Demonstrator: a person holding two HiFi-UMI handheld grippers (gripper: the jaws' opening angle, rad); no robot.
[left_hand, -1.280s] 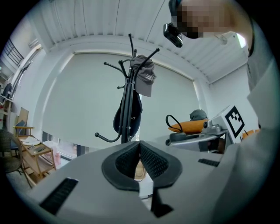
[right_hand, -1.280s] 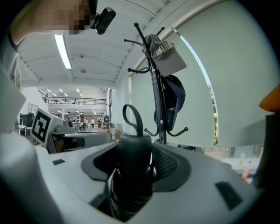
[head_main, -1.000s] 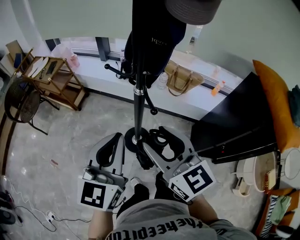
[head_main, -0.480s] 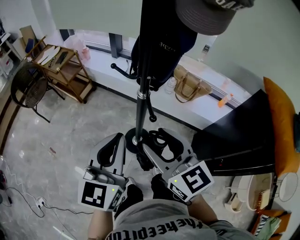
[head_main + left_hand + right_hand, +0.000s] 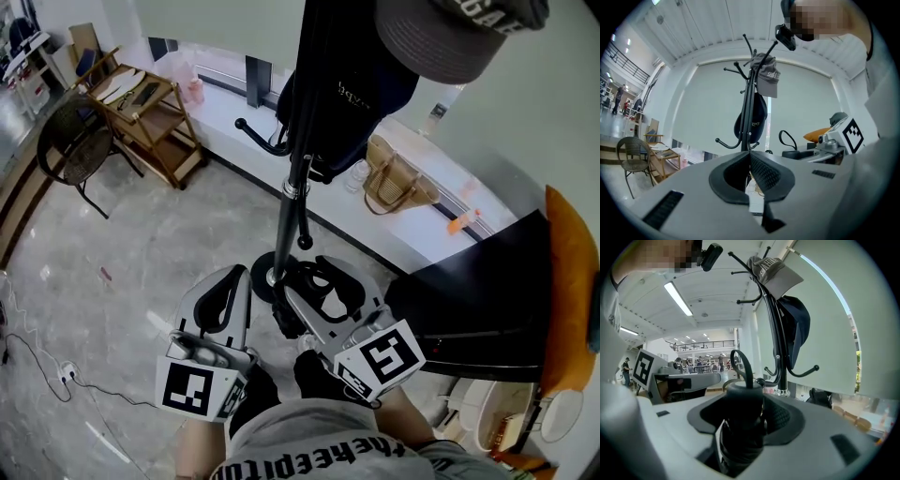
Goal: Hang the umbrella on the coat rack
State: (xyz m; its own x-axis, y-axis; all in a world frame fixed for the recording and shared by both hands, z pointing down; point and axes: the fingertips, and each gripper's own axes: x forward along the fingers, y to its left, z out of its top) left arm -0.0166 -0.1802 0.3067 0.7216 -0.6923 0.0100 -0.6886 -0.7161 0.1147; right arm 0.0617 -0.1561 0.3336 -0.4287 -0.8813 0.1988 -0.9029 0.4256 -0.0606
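1. The right tool (image 5: 746,405) was clamped round a black folded umbrella (image 5: 740,427), held low near the person's body. I judge this left the strap end free for hooking.
2. The umbrella's long axis ran along the jaws. Its black loop strap (image 5: 743,363) sat at the far end, pointing ahead toward the rack.
3. Just left of it, the left tool (image 5: 750,161) had its jaws together on nothing, seemingly idle.
4. Ahead of both tools stood the black metal coat rack (image 5: 289,216), well apart from the umbrella. A curved lower hook (image 5: 802,374) was bare, while a grey cap (image 5: 441,37) and dark navy bag (image 5: 361,94) hung higher.
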